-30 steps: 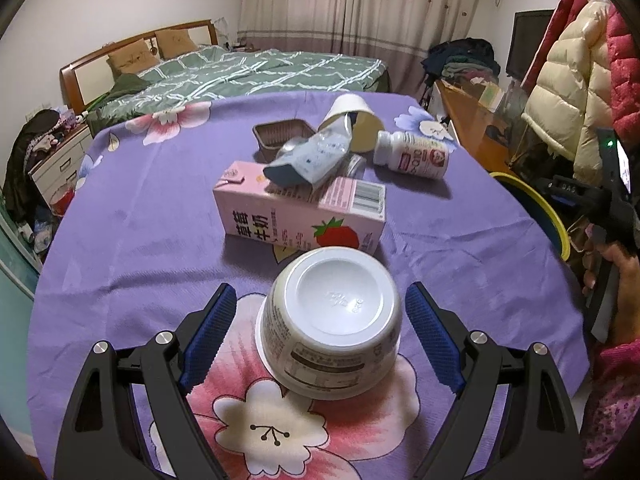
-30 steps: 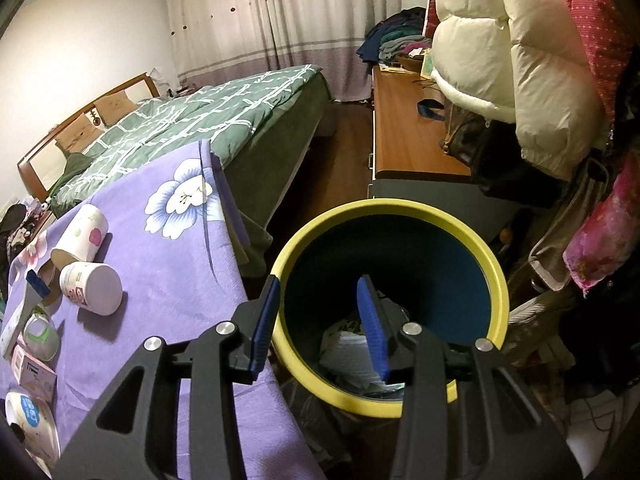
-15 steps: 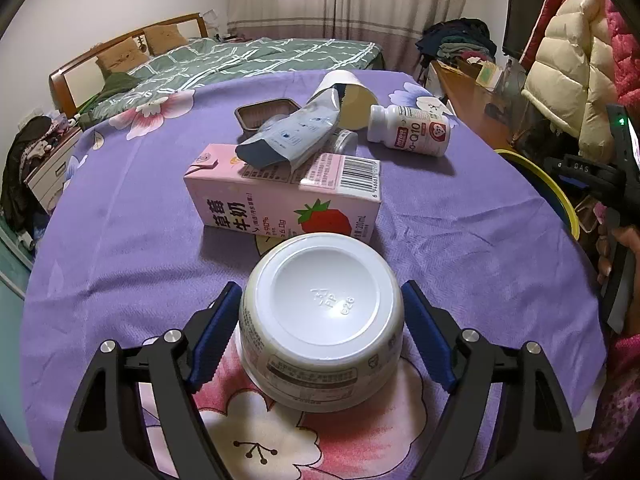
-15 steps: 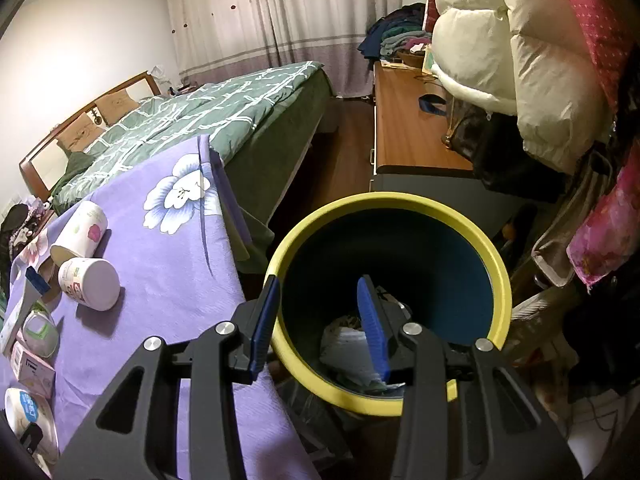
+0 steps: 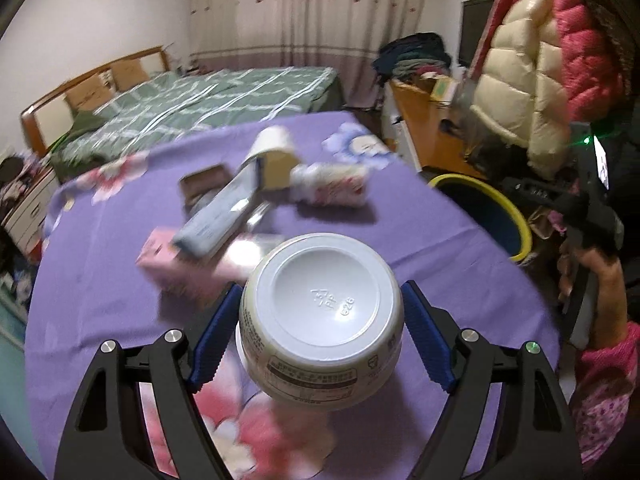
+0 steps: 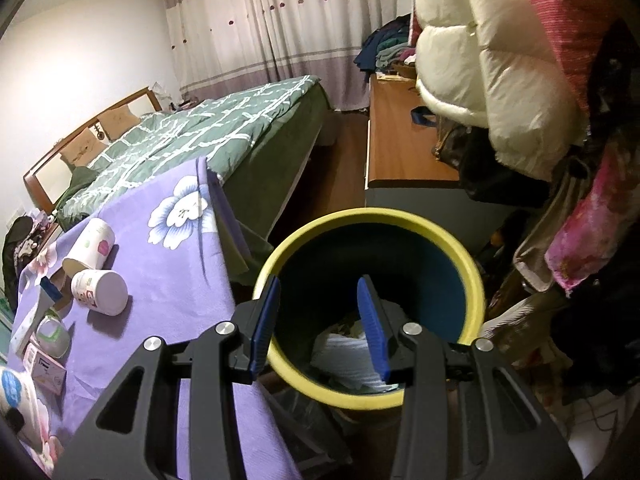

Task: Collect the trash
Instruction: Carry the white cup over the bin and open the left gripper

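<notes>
The left claw [image 5: 320, 334] grips the upturned white cup [image 5: 320, 320] above the near worktop [image 5: 420, 236], the right claw [image 6: 318, 318] gapes empty over the part-filled yellow-rimmed bin [image 6: 474, 280] — carton [image 5: 168, 268], bottle [image 5: 332, 188], paper cup [image 5: 272, 146] left.

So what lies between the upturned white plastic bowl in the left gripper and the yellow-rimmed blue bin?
Only bare purple flowered tablecloth, then its edge, in the left wrist view; no trash lies between the bowl and bin.
</notes>
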A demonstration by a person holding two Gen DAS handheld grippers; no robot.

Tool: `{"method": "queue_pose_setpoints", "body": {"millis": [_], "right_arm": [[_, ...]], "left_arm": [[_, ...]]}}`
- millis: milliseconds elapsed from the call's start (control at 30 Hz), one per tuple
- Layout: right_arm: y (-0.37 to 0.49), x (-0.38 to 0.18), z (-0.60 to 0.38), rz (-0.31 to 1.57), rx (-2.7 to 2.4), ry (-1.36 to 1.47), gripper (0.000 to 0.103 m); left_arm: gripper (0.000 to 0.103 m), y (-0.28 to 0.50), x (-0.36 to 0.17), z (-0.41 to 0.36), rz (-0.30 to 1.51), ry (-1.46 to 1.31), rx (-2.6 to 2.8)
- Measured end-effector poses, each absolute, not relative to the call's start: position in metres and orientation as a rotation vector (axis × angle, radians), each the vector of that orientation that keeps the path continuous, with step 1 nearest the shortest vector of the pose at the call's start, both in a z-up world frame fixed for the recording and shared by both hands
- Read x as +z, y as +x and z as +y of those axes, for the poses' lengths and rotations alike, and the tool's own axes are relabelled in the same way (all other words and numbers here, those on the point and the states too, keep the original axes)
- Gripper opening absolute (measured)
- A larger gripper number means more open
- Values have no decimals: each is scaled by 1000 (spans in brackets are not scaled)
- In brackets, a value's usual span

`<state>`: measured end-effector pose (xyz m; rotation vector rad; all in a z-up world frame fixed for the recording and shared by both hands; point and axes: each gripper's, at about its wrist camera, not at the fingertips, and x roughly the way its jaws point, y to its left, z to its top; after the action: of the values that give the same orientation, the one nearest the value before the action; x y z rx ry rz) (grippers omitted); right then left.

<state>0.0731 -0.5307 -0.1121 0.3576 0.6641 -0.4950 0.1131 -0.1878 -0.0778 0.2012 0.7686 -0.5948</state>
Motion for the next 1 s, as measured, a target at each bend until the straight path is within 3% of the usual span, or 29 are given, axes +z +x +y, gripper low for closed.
{"method": "queue_pose_setpoints", "body": {"millis": [633,1000], "right_arm": [[3,-126,-609,637,-617,441,42],[-5,-137,-629,649,-643,467,49]], "left_arm": [[79,142,-71,-435,787,325,-932],[84,155,-103,-507,842,356,-968]]}}
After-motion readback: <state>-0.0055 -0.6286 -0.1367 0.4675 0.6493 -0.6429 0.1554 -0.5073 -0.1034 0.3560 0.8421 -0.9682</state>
